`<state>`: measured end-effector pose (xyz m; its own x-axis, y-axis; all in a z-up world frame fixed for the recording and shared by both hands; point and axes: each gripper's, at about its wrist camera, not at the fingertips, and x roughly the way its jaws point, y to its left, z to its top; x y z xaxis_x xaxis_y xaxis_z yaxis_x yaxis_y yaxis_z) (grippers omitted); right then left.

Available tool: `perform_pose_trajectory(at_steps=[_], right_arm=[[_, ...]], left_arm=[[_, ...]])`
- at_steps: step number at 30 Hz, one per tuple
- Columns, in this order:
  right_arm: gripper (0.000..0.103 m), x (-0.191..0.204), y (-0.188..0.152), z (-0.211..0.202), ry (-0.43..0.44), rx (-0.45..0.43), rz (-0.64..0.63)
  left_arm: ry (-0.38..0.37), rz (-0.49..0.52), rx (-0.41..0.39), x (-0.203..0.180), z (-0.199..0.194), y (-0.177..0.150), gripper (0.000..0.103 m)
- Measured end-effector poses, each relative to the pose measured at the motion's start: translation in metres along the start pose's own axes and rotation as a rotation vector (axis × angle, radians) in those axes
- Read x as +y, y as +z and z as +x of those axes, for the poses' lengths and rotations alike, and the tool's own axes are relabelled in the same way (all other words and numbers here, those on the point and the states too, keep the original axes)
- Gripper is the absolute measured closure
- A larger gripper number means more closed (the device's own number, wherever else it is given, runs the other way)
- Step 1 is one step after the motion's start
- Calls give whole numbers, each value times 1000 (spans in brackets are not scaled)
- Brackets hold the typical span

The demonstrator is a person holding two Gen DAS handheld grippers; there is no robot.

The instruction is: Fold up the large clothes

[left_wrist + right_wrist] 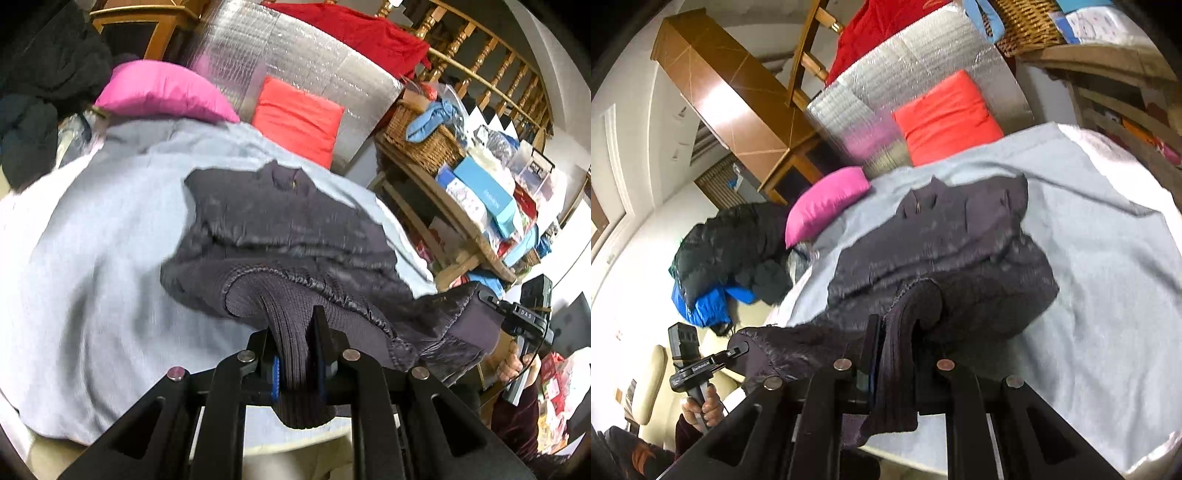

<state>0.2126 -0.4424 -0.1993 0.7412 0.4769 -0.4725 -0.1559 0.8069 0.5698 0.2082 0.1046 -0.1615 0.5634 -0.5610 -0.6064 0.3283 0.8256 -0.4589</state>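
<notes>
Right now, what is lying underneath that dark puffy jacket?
A light blue sheet lies spread beneath the dark quilted jacket. Whatever is under the sheet, and the patch directly beneath the jacket, is covered.

A dark purple-grey quilted jacket (pixel 295 229) lies bunched and partly folded on the pale blue blanket (pixel 92 240). Its ribbed knit cuffs are lifted off the surface at the near edge, the rest resting in rumpled layers.

Jacket (pixel 295 229) on blanket (pixel 92 240); cushion (pixel 162 92) behind
</notes>
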Motion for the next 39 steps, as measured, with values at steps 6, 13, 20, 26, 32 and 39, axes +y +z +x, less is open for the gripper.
perform_pose_trajectory(at_steps=[6,13,20,26,32,39], right_arm=[[89,-3,43,9,15,-51,17],[89,-15,96,28,22,-108,49],[90,-26,151,61,5,-144,67],[92,-41,197,107,-34,-155,73],[93,-66,231,157,-114,-173,73],[93,-103,253,220,-198,-162,83]], left_arm=[[13,4,-23,-4,11,49,88],[23,9,-34,-10,33,108,88],[43,-19,-28,-1,71,167,87],[67,-38,-16,11,116,213,88],[96,-39,-1,23,175,251,88],[141,-82,33,46,244,276,88]])
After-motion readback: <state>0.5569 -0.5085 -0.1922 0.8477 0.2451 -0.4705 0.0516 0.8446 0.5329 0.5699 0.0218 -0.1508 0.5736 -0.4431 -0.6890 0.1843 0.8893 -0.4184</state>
